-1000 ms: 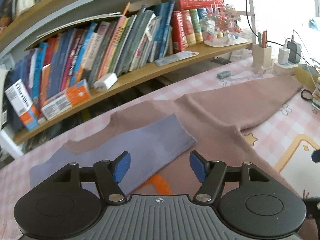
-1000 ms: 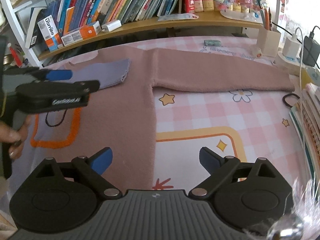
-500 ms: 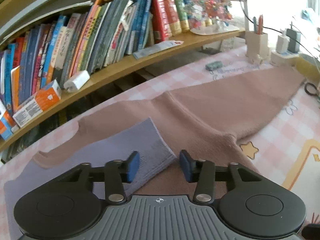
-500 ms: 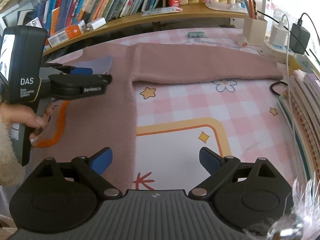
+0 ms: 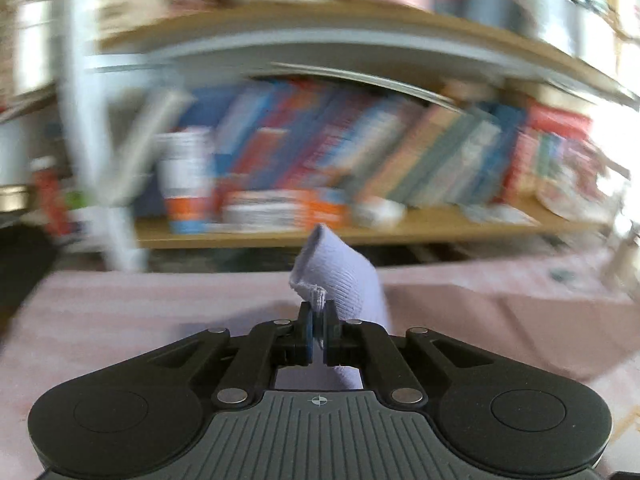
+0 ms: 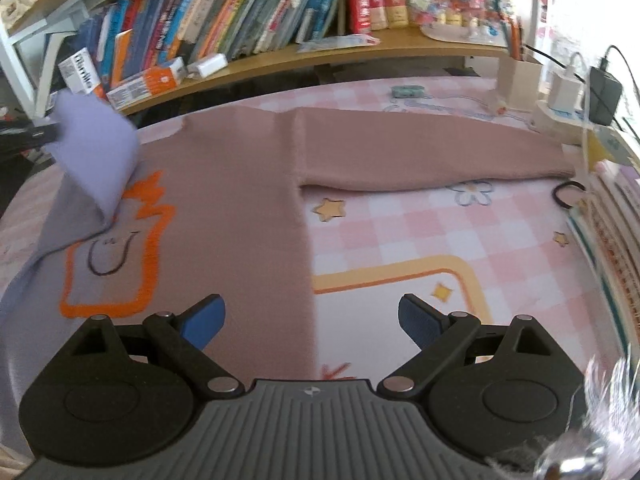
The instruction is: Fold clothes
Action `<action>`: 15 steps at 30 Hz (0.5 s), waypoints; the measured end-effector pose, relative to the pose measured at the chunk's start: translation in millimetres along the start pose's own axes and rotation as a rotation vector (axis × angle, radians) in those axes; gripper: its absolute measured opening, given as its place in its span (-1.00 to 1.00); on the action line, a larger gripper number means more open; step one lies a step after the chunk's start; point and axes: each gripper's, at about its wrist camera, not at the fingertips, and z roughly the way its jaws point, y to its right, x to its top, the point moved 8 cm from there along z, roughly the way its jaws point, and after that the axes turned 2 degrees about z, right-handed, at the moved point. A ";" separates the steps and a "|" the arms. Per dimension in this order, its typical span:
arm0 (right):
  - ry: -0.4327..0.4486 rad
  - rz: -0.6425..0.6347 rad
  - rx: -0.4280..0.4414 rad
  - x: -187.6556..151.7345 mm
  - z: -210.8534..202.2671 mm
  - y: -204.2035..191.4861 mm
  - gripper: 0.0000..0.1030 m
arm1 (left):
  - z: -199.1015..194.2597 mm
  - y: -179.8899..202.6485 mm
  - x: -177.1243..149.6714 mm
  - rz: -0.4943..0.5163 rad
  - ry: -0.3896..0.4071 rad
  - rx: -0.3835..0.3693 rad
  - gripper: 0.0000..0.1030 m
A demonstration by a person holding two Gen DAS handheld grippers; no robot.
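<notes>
- The sweater (image 6: 240, 208) lies flat ahead of the right gripper (image 6: 311, 318); its pink sleeve (image 6: 432, 156) runs lengthwise off to that claw's right.
- The left gripper (image 5: 318, 332) has just been closing and pinches the lilac sleeve (image 5: 340, 280), whose cuff stands up beyond its fingertips.
- The right claw gapes wide, holding nothing.
- The left view's bookshelf (image 5: 320, 160) is smeared; the sweater's near hem is hidden.

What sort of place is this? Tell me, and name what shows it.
Most likely a study corner or bedroom desk at home. A wooden shelf packed with books runs behind a desk with a pink checked cover, and chargers sit plugged in at the right. A sweater lies spread out.
</notes>
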 end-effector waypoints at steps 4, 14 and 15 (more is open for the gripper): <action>-0.003 -0.018 0.020 -3.6 2.1 -23.5 0.82 | -21.7 -91.2 0.3 -0.033 0.004 0.164 -0.93; 0.000 -0.041 0.016 -22.8 -4.6 -76.1 0.82 | -52.1 -252.6 -20.8 -0.023 -0.046 0.442 -0.93; 0.001 -0.038 0.010 -25.5 -6.2 -79.3 0.82 | -52.1 -260.1 -23.3 -0.020 -0.051 0.445 -0.93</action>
